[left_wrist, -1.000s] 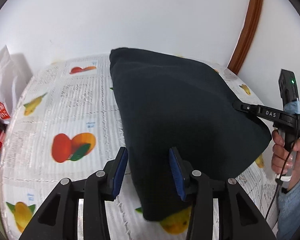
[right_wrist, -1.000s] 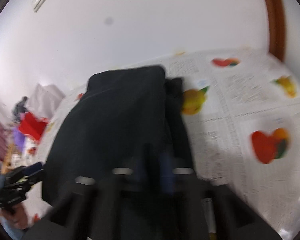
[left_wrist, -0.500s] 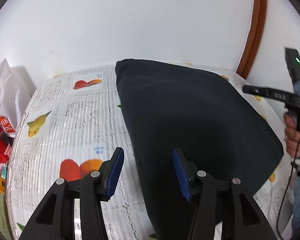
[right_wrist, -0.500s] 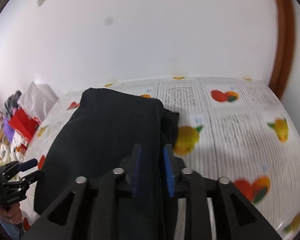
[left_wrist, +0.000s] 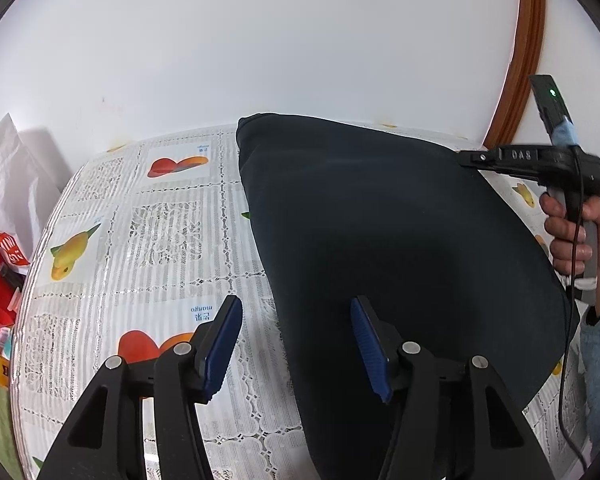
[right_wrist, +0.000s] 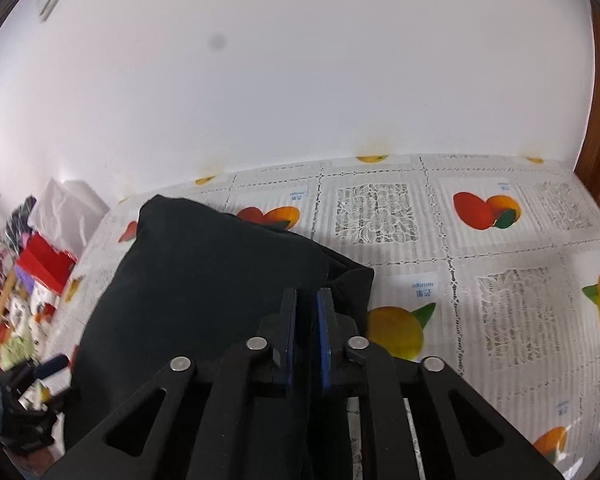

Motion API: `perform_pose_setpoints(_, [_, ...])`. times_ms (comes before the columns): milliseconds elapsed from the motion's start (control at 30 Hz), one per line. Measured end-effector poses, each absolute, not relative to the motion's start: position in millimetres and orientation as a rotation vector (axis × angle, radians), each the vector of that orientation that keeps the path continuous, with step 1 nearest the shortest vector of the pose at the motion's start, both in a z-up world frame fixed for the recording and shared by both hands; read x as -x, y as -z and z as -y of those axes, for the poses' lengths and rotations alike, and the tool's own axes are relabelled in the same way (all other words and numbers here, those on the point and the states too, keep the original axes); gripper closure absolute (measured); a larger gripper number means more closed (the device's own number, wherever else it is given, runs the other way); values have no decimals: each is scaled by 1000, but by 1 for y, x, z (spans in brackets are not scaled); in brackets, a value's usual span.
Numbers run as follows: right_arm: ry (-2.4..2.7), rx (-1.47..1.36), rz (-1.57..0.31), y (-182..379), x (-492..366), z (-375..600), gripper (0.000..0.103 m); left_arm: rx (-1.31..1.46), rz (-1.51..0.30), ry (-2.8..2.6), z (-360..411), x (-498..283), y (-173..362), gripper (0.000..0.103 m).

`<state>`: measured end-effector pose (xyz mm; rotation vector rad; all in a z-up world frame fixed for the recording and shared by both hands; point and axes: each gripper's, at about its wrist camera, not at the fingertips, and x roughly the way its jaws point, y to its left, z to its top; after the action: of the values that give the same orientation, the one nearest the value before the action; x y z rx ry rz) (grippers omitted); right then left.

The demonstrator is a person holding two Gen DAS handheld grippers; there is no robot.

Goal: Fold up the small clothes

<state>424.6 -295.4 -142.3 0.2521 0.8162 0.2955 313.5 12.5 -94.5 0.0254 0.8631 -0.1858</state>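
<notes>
dark garment [left_wrist: 400, 248] — lying folded on the fruit-print tabletop [left_wrist: 168, 240], near the wall | left claw [left_wrist: 296, 340] — released, jaws just widening astride its near edge, pads clear | right claw [right_wrist: 306, 330] — jaws just narrowing, almost clenched, nothing pinched

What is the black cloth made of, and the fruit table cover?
The black folded garment looks like soft matte knit fabric: no shine, rounded folds. The fruit-printed table cover looks like glossy plastic with a lace pattern, probably vinyl: it glints.
</notes>
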Motion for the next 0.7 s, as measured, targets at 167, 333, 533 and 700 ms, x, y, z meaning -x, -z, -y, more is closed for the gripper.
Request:
perform_pose_setpoints(167, [-244,-198,-833,146,-441,288,97,-11,-864,180,-12,-311,93,49])
perform_pose_setpoints(333, [-210,-178,-781,130,-395,302,96,-5,-862,187,-13,-301,92,49])
perform_pose_setpoints(533, [-151,-100,-773,128,-313,312,72,31,-864,190,-12,-283,87,49])
perform_pose_setpoints(700, [-64,-98,-738,116,-241,320,52,19,-822,162,-4,-248,68,47])
